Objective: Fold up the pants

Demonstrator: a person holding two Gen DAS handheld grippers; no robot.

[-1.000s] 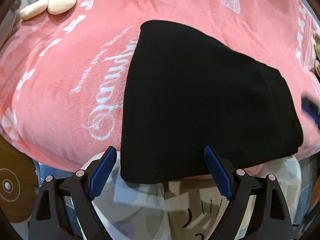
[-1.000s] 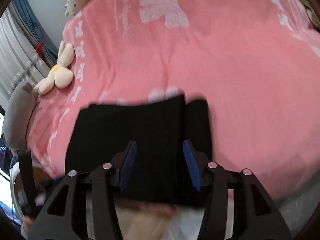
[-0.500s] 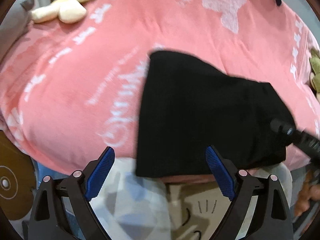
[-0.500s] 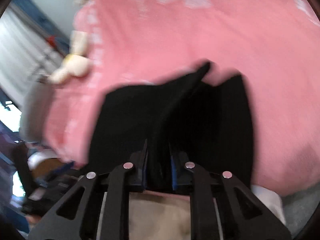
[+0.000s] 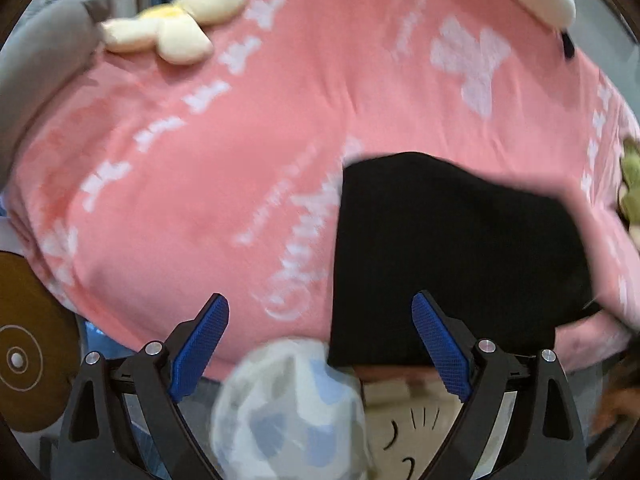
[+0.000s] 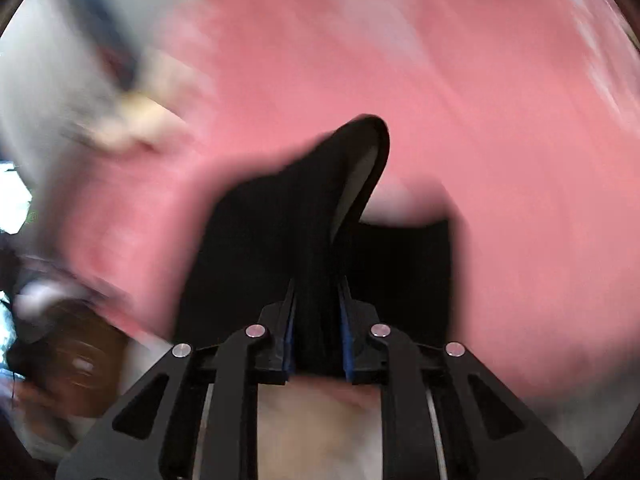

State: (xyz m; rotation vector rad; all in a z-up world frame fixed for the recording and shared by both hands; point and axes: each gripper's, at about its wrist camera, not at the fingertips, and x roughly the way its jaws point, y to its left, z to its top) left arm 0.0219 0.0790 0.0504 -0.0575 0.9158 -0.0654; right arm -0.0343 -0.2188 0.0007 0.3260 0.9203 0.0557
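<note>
Two grippers worked on black pants (image 5: 452, 256).
The right gripper (image 6: 318, 332) pinched a raised fold toward 12 o'clock; the left gripper (image 5: 320, 344) stayed wide above the pink blanket (image 5: 240, 152).

A bedroom: pink blanket (image 5: 280, 128), plush toys (image 5: 176, 28).

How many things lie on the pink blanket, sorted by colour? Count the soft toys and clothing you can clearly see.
Black: 1, the folded pants, pinched by the right gripper
Cream: 1, the flower plush
Green: 1, a plush at the edge, cut off
Total: 3
</note>
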